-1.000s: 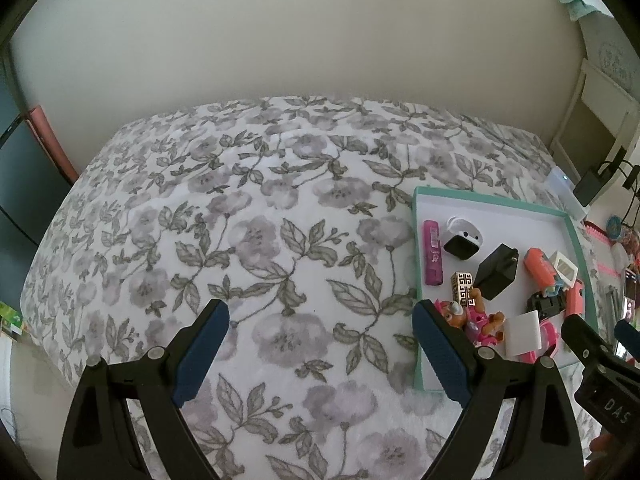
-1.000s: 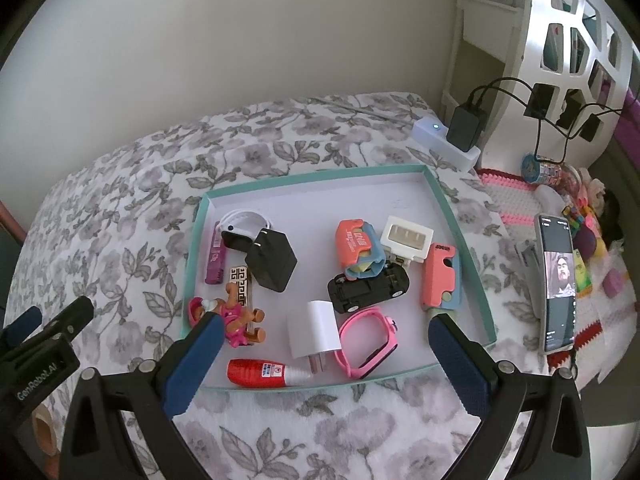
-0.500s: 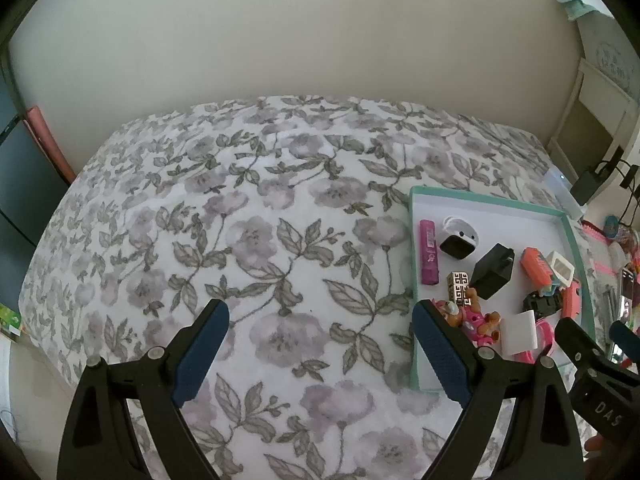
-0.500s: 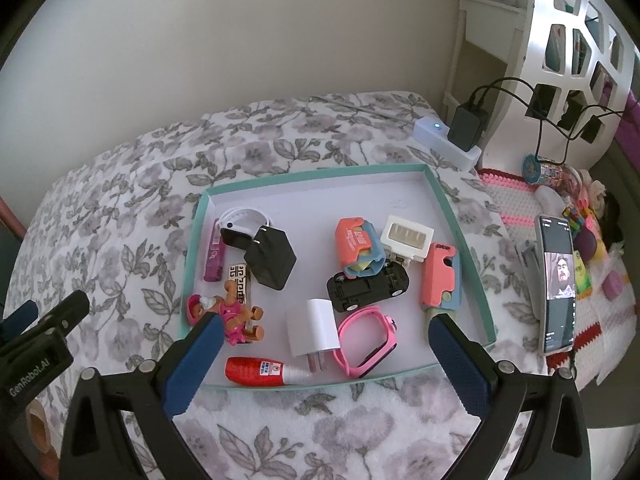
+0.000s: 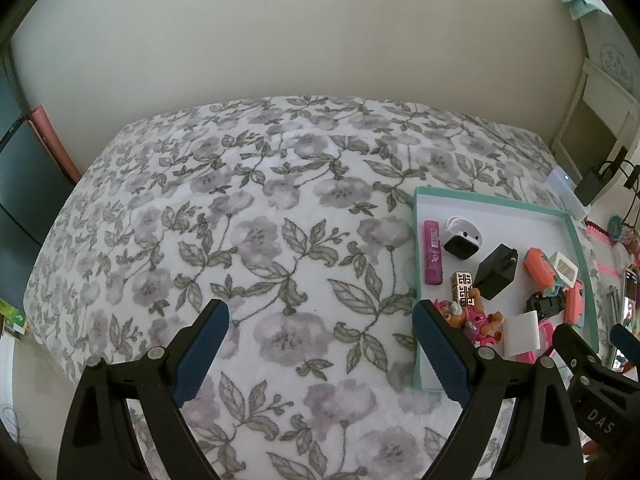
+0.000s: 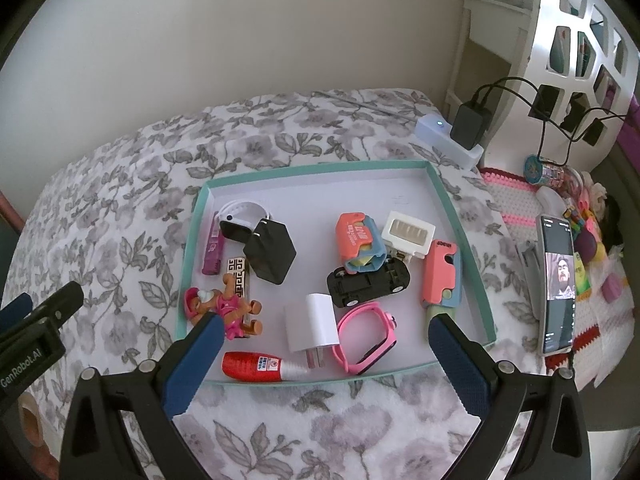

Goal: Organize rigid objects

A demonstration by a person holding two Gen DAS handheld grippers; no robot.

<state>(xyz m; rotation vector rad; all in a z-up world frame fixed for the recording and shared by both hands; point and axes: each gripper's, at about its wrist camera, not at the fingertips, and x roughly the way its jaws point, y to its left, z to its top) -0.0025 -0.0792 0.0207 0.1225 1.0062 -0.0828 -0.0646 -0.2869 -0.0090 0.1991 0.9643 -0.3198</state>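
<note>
"GenRobot.AI" in white letters on the left gripper [image 6: 30,356], "DAS" in white letters on the right gripper [image 5: 600,420], small letters on the pink case [image 6: 440,276] too tiny to read for sure

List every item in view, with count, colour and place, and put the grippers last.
Shallow cardboard tray: 1, teal rim, white floor, on the bed.
Floral bedspread: 1, white and grey, under the tray.
Plug adapters: 2, black left of centre, white near front.
Watches: 2, white-strapped back left, pink front.
Toy car: 1, black, centre.
Dog figurine: 1, pink and brown, front left.
Red tube: 1, front edge.
Purple tube: 1, left wall.
Phone: 1, screen lit, right of the tray, outside it.
Left gripper: open, over bare bedspread.
Right gripper: open, over the tray's front edge.
</note>
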